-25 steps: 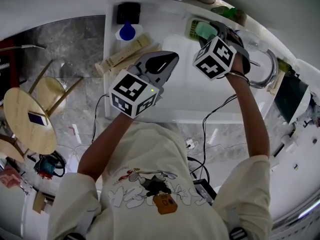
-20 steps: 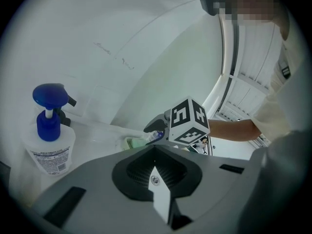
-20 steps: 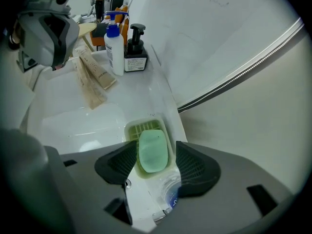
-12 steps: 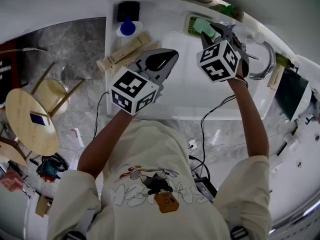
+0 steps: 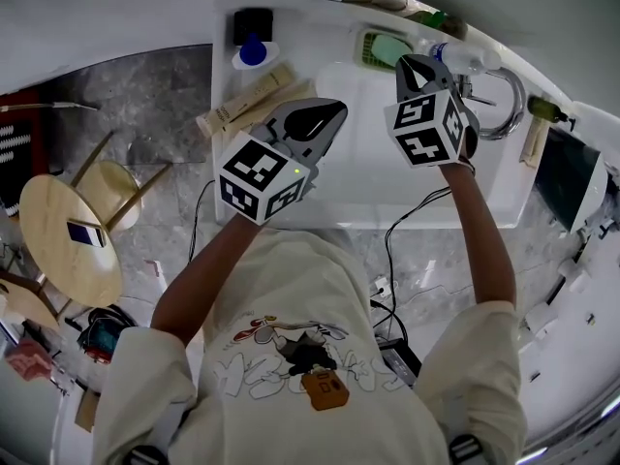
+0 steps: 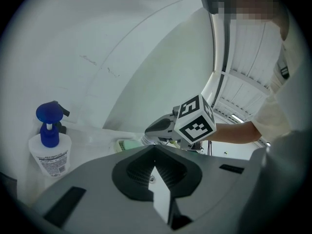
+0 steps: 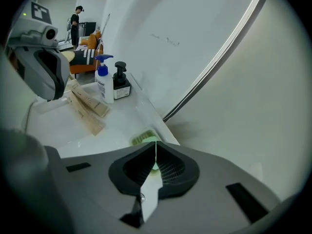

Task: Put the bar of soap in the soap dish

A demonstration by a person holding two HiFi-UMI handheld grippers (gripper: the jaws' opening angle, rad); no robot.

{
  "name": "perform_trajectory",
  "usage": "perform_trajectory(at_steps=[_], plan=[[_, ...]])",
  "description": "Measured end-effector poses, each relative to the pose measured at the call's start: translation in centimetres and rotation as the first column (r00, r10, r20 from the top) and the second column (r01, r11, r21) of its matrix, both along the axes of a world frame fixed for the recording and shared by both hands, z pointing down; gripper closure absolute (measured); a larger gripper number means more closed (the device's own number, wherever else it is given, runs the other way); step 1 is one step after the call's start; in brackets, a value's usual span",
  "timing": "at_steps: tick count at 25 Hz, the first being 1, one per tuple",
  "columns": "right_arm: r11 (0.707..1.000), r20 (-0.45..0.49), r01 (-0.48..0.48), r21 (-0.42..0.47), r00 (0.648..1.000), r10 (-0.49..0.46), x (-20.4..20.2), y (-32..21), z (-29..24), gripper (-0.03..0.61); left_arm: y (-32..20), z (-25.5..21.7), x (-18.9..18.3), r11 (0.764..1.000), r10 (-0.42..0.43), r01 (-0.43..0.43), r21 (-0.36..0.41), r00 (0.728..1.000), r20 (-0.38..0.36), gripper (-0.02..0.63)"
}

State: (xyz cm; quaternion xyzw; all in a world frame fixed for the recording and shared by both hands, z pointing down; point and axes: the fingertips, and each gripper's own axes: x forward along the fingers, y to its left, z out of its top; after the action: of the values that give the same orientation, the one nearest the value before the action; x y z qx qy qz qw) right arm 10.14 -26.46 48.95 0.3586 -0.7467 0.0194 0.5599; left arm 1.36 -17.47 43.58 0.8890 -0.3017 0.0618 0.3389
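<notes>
The person leans over a white sink with both bare forearms stretched forward from the cream short sleeves. The right arm reaches farther, almost straight, and carries the right gripper to the back of the basin, its marker cube turned up toward the head camera and its nose pointing at the soap dish. That green dish sits on the back ledge of the counter, and the pale green bar of soap lies in it, just beyond the gripper's tips and apart from them. In the right gripper view the jaws of the right gripper are pressed together with nothing between them, and the soap dish shows on the ledge right past their tips. The left arm is bent at the elbow and holds the left gripper lower and nearer the body, over the left side of the basin, tilted up and to the right. In the left gripper view the left gripper likewise has its jaws closed on nothing; it looks across at the right gripper, with a blue-capped spray bottle standing on the counter to the left. A curved faucet stands to the right of the right hand.
</notes>
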Motion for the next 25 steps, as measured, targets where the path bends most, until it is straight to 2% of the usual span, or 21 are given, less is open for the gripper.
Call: perform_trajectory(at_steps=[7, 16, 20, 25], plan=[[0.998, 0.073, -0.061, 0.021, 0.996, 0.059, 0.2, 2.2, -1.8, 0.571, 1.3, -1.7, 0.1, 0.999, 0.018, -0.018, 0.033, 1.0, 0.007, 0.604], [0.991, 0.196, -0.128, 0.048, 0.974, 0.116, -0.1, 6.1, -3.5, 0.571, 3.7, -3.2, -0.9, 0.998, 0.017, -0.019, 0.057, 0.999, 0.035, 0.604], [0.982, 0.27, -0.174, 0.077, 0.951, 0.148, -0.8, 7.2, -4.6, 0.571, 4.5, -3.7, -1.3, 0.998, 0.008, -0.01, 0.065, 0.999, 0.043, 0.604], [0.962, 0.385, -0.244, 0.126, 0.905, 0.179, -2.1, 8.9, -7.9, 0.571, 5.6, -5.2, -1.8, 0.996, 0.009, -0.014, 0.085, 0.999, 0.053, 0.604]])
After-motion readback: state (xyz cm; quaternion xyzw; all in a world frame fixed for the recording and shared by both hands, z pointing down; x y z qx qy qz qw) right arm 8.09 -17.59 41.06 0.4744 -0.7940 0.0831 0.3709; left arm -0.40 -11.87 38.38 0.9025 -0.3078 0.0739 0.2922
